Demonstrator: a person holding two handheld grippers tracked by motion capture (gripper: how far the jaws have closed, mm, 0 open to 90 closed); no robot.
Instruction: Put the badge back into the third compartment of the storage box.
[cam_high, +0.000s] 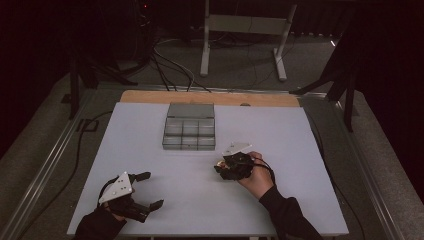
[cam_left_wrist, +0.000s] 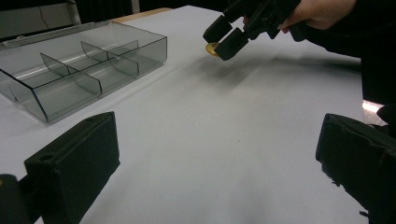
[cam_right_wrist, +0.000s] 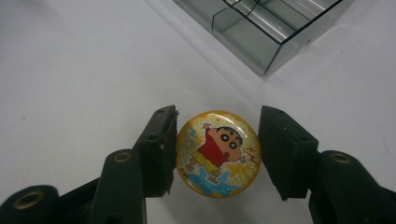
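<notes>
Clearly no legible text, right gripper (cam_right_wrist: 217, 154) jaws clamp cartoon-boy badge (cam_right_wrist: 217, 154), left gripper (cam_high: 145, 191) jaws wide, empty.

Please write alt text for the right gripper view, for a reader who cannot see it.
A hand-held gripper grips a round cartoon badge between its two black jaws, above a white table. A clear divided box stands at the top right.

Likely a lab: dark drapes, loose cables (cam_high: 170, 65) on carpet, a metal-railed white table (cam_high: 280, 130).
</notes>
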